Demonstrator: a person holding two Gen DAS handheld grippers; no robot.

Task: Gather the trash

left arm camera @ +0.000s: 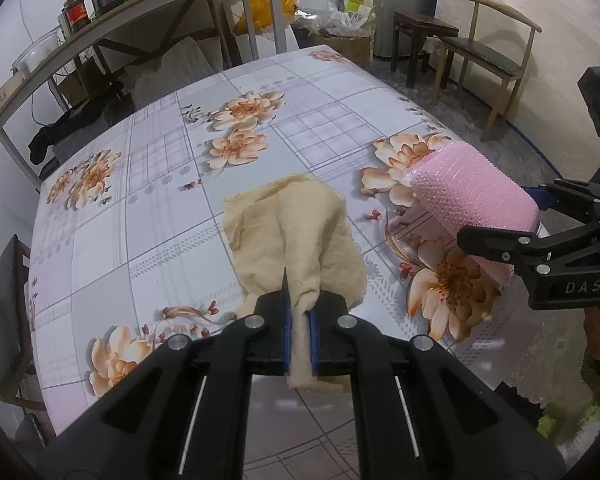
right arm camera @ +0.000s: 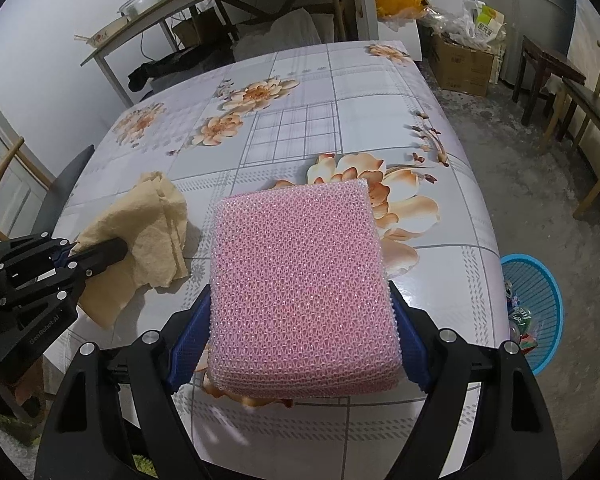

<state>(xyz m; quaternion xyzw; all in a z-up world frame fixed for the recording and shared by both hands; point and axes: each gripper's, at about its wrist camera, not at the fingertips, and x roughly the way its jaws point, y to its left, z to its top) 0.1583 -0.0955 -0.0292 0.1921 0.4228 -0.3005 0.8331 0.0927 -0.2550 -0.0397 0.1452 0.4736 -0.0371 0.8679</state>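
A beige cloth (left arm camera: 296, 232) lies crumpled on the flowered table (left arm camera: 172, 184), and my left gripper (left arm camera: 300, 320) is shut on its near end. From the right wrist the same cloth (right arm camera: 152, 236) shows at the left with the left gripper (right arm camera: 100, 256) pinching it. A pink mesh-wrapped sponge block (right arm camera: 304, 284) sits between the blue pads of my right gripper (right arm camera: 300, 344), which is shut on its two sides and holds it just above the table. In the left wrist view the pink block (left arm camera: 476, 192) and the right gripper (left arm camera: 512, 232) are at the right.
A blue basket (right arm camera: 540, 300) with wrappers in it stands on the floor past the table's right edge. Wooden chairs (left arm camera: 496, 60) and a stool are at the back right, a shelf table (left arm camera: 100, 40) with jars at the back left. Cardboard box and bags by the far wall.
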